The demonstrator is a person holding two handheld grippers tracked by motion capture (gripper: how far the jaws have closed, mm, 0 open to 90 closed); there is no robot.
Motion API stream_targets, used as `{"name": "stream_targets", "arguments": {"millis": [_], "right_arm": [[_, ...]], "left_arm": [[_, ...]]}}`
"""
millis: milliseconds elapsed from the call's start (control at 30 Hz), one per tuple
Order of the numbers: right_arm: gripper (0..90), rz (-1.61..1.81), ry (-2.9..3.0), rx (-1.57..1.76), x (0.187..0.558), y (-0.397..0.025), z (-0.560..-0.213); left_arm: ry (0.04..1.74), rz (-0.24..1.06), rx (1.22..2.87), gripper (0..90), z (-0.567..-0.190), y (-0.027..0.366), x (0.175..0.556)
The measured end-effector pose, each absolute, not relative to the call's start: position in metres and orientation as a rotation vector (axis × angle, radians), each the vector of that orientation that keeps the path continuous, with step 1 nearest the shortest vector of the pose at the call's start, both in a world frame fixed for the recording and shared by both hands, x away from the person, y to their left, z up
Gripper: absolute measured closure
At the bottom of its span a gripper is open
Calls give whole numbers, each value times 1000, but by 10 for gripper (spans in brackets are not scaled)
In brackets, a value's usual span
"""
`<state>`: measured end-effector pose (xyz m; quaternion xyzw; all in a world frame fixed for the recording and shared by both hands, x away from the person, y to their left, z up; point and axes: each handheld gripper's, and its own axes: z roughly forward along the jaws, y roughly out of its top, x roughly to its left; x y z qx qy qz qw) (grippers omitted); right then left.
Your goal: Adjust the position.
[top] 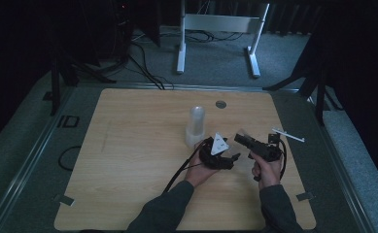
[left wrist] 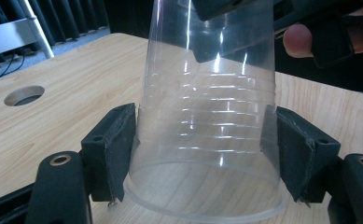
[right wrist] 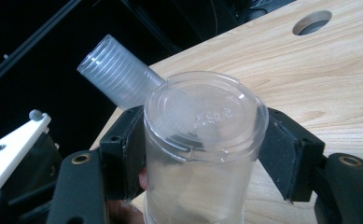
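A clear plastic cup [left wrist: 207, 107] sits between the jaws of my left gripper [left wrist: 200, 154], rim towards the camera, with both pads pressed on its sides near the rim. My right gripper [right wrist: 200, 144] is shut on the same cup [right wrist: 202, 140] at its closed base end. In the high view the two grippers meet right of the table's middle, the left gripper [top: 232, 156] and the right gripper [top: 242, 140] facing each other. A stack of clear cups [top: 195, 127] stands upright just left of them, and shows behind the held cup as the stack [right wrist: 118, 79].
A round cable hole [top: 220, 104] lies at the far middle of the wooden table [top: 128, 160]. A thin white strip [top: 287, 134] lies near the right edge. White table legs [top: 180, 48] stand on the floor beyond. A black cable [top: 179, 170] trails from the left gripper.
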<state>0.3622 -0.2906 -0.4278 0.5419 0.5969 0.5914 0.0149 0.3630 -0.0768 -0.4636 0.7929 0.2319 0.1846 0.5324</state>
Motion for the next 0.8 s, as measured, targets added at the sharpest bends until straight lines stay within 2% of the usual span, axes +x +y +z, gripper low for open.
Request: {"name": "stream_targets", "arguments": {"millis": [200,800], "right_arm": [[309,1842,1908,1625,361,-289,-426],[293,1775,2018,1533,354,-293,-425]], "left_arm": [[551,437,1895,281,-462,-73,364],[553,450,1916,281,-459,-56,367]]}}
